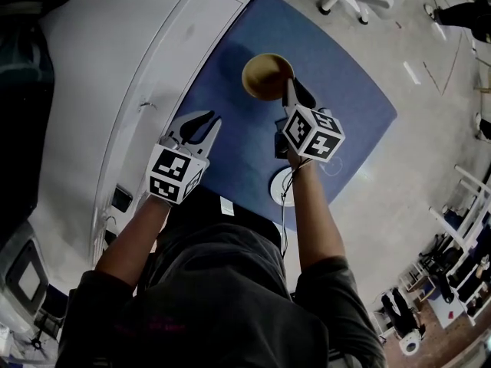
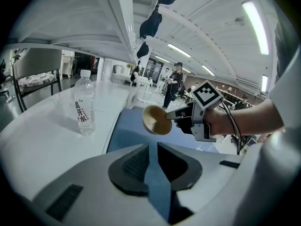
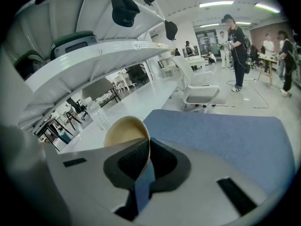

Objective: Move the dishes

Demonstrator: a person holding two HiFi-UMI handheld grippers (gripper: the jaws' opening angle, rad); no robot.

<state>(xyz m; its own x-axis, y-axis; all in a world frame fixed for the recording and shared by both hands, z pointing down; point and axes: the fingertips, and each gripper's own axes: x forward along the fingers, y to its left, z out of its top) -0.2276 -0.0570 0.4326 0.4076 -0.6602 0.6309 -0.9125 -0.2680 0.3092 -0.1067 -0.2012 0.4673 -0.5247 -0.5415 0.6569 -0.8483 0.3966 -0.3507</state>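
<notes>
Bowl (image 1: 267, 75) hangs tilted from my right gripper (image 1: 290, 92). Its jaws pinch the thin rim, one pad inside and one outside, because I judge the rim to be the only edge narrow enough to bite. The bowl sits over the blue mat (image 1: 230, 113), at twelve o'clock from my right wrist. My left gripper (image 1: 201, 126), at nine o'clock of the right, is empty with its jaws a narrow slit apart, likely held aside to leave room. A white plate (image 1: 278, 190) lies at six o'clock.

White shelving (image 3: 94, 55), ceiling strip lights (image 2: 256, 20).
</notes>
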